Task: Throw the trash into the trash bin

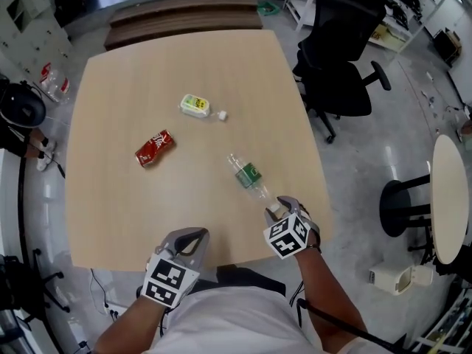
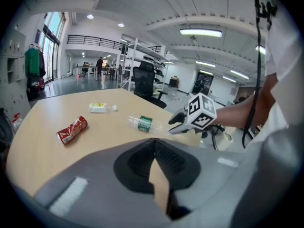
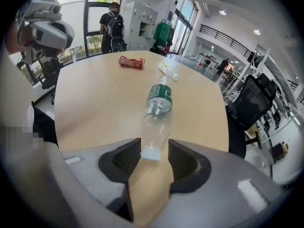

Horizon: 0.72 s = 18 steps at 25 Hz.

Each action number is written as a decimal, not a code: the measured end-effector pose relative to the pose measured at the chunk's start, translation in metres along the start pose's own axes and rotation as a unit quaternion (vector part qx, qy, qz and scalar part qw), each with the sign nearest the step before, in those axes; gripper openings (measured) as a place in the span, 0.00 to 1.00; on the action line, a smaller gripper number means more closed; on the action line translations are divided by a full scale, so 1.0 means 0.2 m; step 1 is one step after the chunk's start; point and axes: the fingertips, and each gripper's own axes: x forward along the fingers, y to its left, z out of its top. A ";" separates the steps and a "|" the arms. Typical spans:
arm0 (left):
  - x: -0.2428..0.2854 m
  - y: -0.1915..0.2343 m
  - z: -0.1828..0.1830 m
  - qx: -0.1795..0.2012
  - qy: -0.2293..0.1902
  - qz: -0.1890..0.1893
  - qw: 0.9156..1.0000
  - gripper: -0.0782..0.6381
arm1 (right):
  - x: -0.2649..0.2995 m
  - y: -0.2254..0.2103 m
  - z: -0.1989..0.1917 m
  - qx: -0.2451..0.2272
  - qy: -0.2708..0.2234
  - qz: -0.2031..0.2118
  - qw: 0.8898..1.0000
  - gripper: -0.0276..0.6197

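Observation:
A clear plastic bottle with a green label (image 1: 248,175) (image 3: 156,103) (image 2: 144,123) lies on the light wooden table (image 1: 110,205). Its white cap end points at me. My right gripper (image 1: 277,207) (image 3: 152,151) is open at the table's near right edge, and the bottle's cap and neck lie between its jaws. A crushed red can (image 1: 154,147) (image 2: 71,130) lies to the left. A small bottle with a yellow-green label (image 1: 196,106) (image 2: 99,108) lies farther back. My left gripper (image 1: 193,236) (image 2: 155,144) hangs over the near edge, shut and empty.
A black office chair (image 1: 343,50) stands off the table's far right corner. A round white table on a black foot (image 1: 450,198) is at the right. Dark boards (image 1: 184,13) lie on the floor beyond the table. A person (image 3: 113,27) stands far off by the windows.

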 end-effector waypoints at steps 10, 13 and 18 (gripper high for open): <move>0.10 -0.01 0.02 -0.008 0.026 -0.015 1.000 0.12 | 0.12 0.04 -0.04 0.008 0.018 0.047 0.999 0.32; 0.12 -0.02 0.04 -0.009 0.031 -0.020 0.999 0.12 | 0.12 0.05 -0.05 0.016 0.021 0.068 0.997 0.30; 0.16 -0.01 0.09 -0.011 0.026 -0.025 0.999 0.12 | 0.09 0.09 -0.01 0.101 -0.007 0.125 0.987 0.29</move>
